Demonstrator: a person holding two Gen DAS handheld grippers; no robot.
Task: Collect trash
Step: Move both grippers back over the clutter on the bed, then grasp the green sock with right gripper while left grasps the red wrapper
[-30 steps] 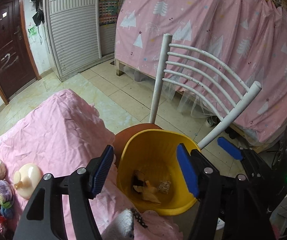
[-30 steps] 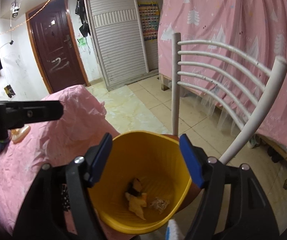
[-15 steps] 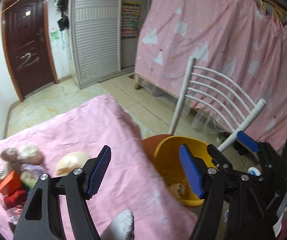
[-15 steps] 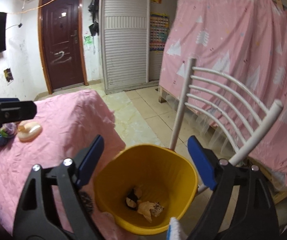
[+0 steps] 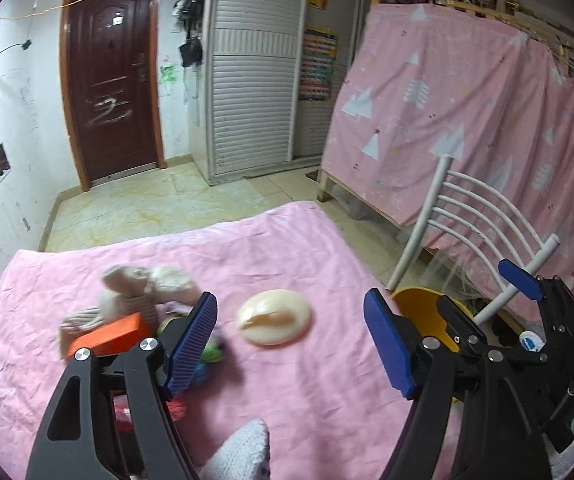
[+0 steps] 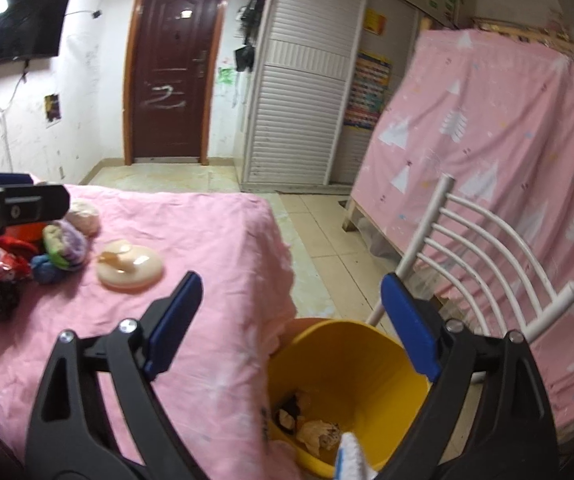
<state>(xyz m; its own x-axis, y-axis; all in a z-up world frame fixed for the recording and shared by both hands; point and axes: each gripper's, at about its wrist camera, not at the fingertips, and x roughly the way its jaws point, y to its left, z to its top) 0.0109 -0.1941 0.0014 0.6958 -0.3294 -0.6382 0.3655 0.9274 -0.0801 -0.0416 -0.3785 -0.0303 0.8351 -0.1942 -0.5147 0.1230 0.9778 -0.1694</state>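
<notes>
Since everything left to collect sits heaped at the left of the pink-clothed counter (image 5: 295, 240), we start there: a crumpled red foil wrapper (image 6: 5, 266), an orange cardboard box (image 5: 107, 334), soft knitted balls in cream (image 6: 83, 216) and in lilac and green (image 6: 65, 246), and a blue lump (image 6: 45, 272). We judge all of it light; the wrapper should crush and slide, so it wants a pinch across its bulk, while the box looks stiff enough to take by its two long faces. Just right of the heap lies a smooth pale-cream dome-shaped disc (image 5: 275, 317), apart from the rest; it looks slippery and shallow, so we would take it low across its rim. Our left tongs (image 5: 291, 344) hang over the heap and disc, jaws opening with nothing between them. Open cloth runs from there to the counter's right edge, giving free room to carry. Beyond that edge our right tongs (image 6: 287, 316) are also opening and empty, above the yellow plastic bin (image 6: 351, 360), which holds a few scraps and stands on the seat of the white metal slat-backed chair (image 6: 487, 248). That chair back rises close behind the bin, so we would approach from the counter side.
</notes>
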